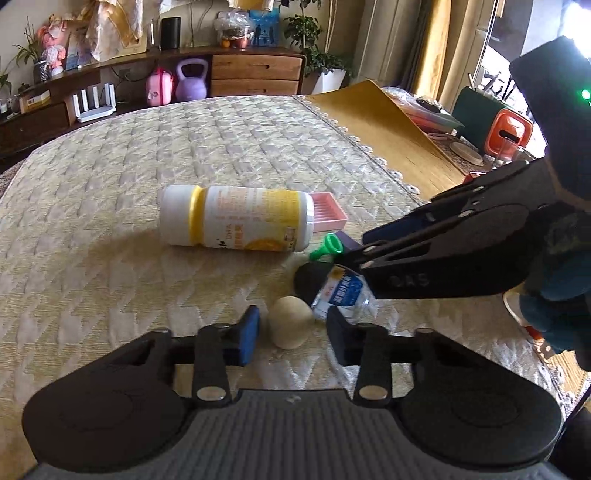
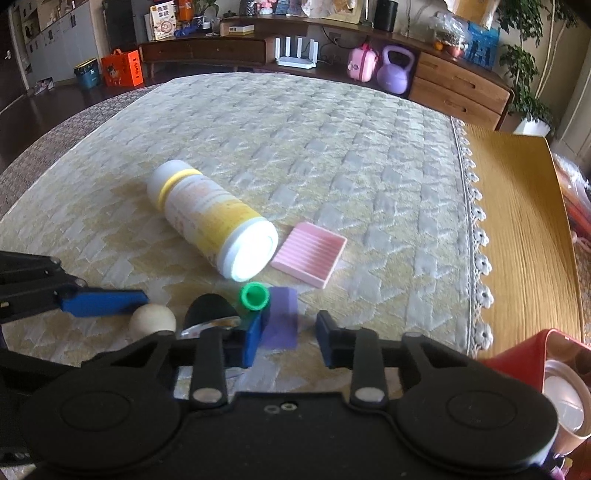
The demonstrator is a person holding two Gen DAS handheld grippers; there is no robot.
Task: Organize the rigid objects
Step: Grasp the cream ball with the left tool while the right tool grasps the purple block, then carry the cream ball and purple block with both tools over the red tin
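Lying mid-cloth, white bottle (image 2: pixel 207 218) touches pink tray (image 2: pixel 309 254).

Daylight floods in from the far right, where the window (image 1: pixel 576 22) in the left wrist view is blown out to white. The quilted surface (image 1: pixel 110 206) is brightly and warmly lit, and the white and yellow bottle (image 1: pixel 236 218) throws a soft shadow toward the near left. In the right wrist view the bottle's flat end (image 2: pixel 251 254) glares almost pure white. The far left corner of the room (image 2: pixel 22 55) in that view stays dim. Both views bend strongly at the edges, curving the sideboard (image 2: pixel 458 88) and the surface's rim. Near parts look soft, and the small clear bottle (image 1: pixel 343 291) is slightly blurred.
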